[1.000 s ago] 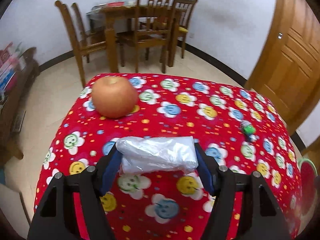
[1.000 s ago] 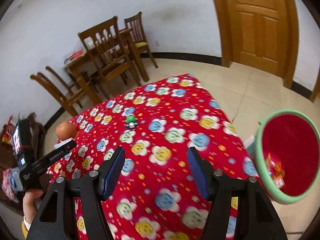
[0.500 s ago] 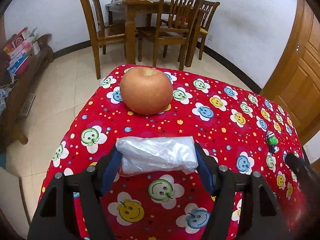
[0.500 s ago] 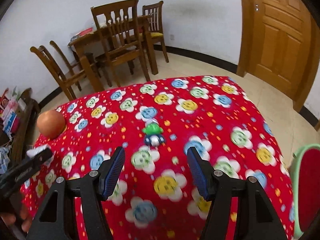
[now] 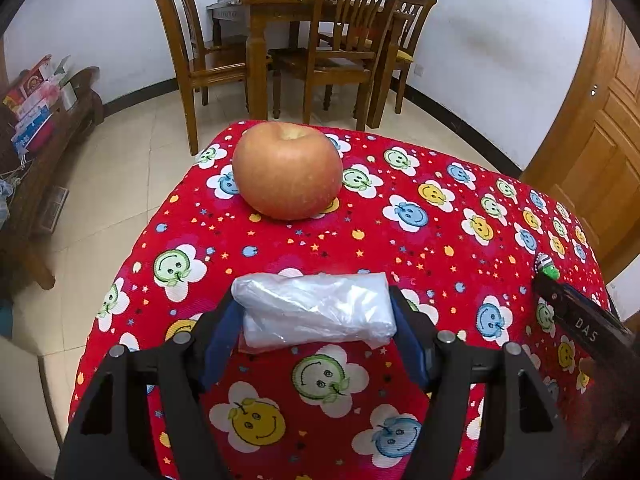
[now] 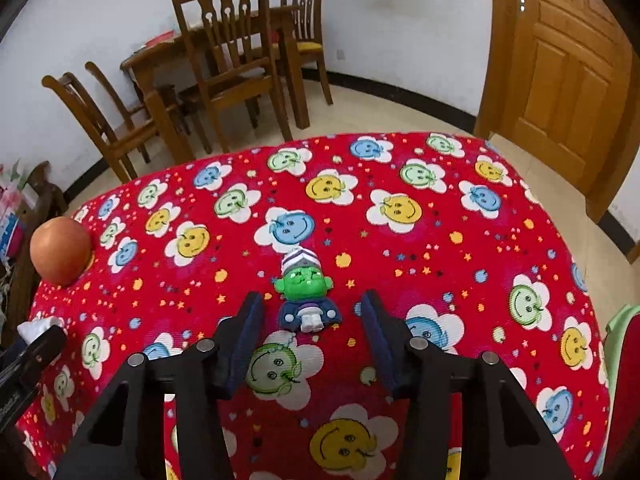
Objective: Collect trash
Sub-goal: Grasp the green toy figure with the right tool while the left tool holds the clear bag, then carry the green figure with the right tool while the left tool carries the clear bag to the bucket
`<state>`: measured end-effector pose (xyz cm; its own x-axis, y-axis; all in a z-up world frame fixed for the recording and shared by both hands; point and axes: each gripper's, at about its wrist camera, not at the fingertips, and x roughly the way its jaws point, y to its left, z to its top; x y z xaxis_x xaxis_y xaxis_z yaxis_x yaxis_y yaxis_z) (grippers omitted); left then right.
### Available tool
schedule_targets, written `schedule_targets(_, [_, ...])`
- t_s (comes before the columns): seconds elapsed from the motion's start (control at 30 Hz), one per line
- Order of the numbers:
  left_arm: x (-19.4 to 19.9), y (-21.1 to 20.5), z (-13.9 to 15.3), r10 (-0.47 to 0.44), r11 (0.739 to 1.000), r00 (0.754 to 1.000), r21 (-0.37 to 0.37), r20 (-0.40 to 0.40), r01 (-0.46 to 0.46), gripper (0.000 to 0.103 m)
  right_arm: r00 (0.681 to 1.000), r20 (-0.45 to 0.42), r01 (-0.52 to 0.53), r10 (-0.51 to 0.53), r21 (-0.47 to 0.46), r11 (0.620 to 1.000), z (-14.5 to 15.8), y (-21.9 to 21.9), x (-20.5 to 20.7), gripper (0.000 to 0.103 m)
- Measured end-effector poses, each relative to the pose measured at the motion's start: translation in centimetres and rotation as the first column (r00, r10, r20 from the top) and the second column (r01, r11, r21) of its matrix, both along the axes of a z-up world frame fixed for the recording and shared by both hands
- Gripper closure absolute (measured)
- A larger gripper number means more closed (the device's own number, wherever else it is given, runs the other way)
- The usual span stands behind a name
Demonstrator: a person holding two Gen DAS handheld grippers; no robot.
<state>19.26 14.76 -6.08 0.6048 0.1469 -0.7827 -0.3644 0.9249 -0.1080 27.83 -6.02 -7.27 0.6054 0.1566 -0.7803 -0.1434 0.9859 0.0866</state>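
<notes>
My left gripper point(image 5: 314, 316) is shut on a crumpled clear plastic bag point(image 5: 316, 310), held just above the red smiley-flower tablecloth point(image 5: 420, 248). An apple point(image 5: 287, 171) sits beyond it near the far table edge; it also shows at the left in the right wrist view point(image 6: 60, 250). My right gripper point(image 6: 312, 312) is open, low over the cloth, with a small green-faced toy figure point(image 6: 306, 292) lying between its fingertips. The bag and left gripper show at the left edge of the right wrist view point(image 6: 34, 330).
A green bin with a red liner point(image 6: 624, 380) stands off the table's right edge. A wooden dining table and chairs point(image 5: 312, 40) stand behind. A wooden door point(image 6: 568, 80) is at the right. A low shelf with boxes point(image 5: 36, 96) is at the left.
My right gripper swung left away from the bin and moved forward until the toy figure lies between its fingers. My left gripper, still holding the bag, moved closer to the apple.
</notes>
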Motion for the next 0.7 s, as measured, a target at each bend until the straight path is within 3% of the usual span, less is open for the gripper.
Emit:
schedule_targets(0.17, [-0.1,-0.1,0.2,-0.009,1.000,1.000,-0.003,0.009,0.009,0.033,1.000,0.004,0.015,-0.015,-0.021,1.000,0.1,-0.2,-0.1,0.075])
schedule_targets(0.7, [-0.4,-1.5,0.6,-0.056,0.998,0.998,0.013,0.023,0.056,0.033,0.999,0.008,0.036,-0.038,0.116,0.993,2.3,-4.6,-6.5,0.076])
